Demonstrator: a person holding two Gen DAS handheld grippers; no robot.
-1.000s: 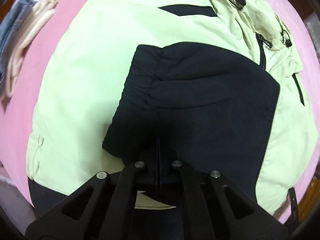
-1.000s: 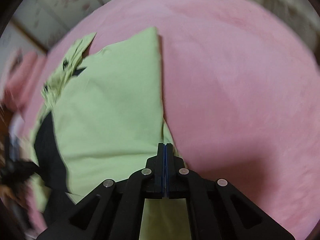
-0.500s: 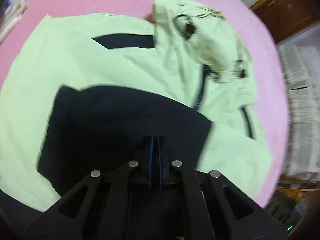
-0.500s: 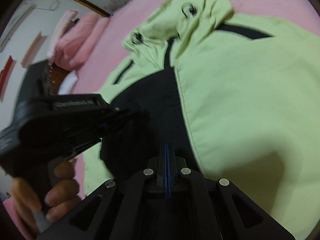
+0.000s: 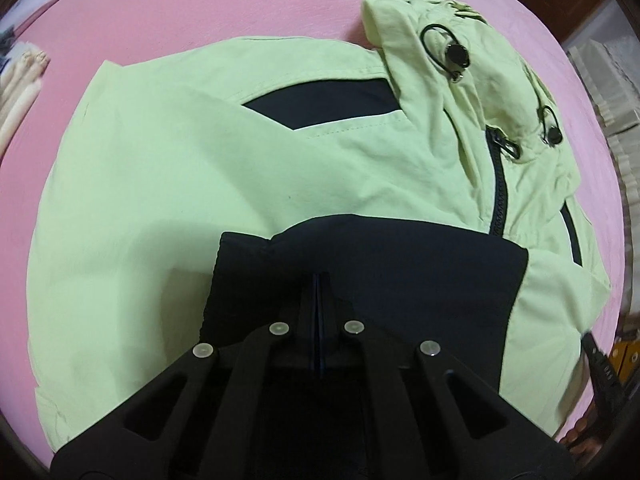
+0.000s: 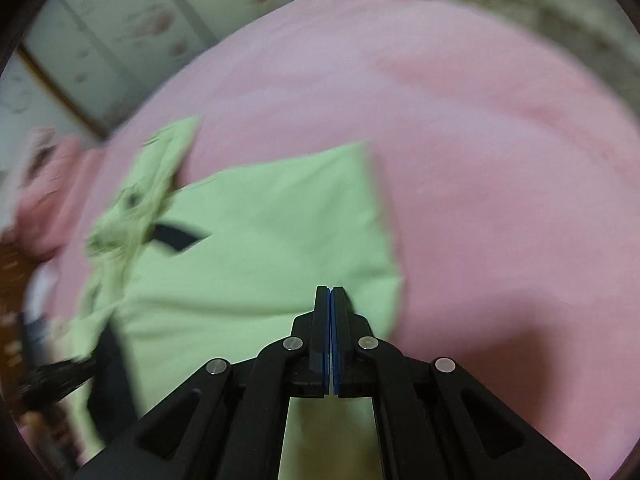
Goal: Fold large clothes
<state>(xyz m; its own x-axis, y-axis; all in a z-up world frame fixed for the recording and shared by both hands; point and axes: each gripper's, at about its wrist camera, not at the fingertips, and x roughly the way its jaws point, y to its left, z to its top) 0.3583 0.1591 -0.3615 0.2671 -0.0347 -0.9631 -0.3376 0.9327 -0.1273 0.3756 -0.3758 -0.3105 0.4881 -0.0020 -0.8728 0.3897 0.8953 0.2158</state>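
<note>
Surface: a bed with a pink cover (image 5: 208, 12), smooth and broad, filling most of both wrist views (image 6: 500, 168).
On it, centre: a light green jacket with navy panels (image 5: 168, 184), spread flat, hood (image 5: 452, 64) bunched toward the far side, one navy sleeve (image 5: 392, 264) folded across its front.
On it, far left edge: a stack of pale folded cloth (image 5: 20, 92), well apart from the jacket.
Right wrist view: blurred; the jacket's green edge (image 6: 280, 240) lies directly on the pink cover.

Lime-and-black jacket (image 5: 192, 184); pink bedcover (image 5: 208, 4)
</note>
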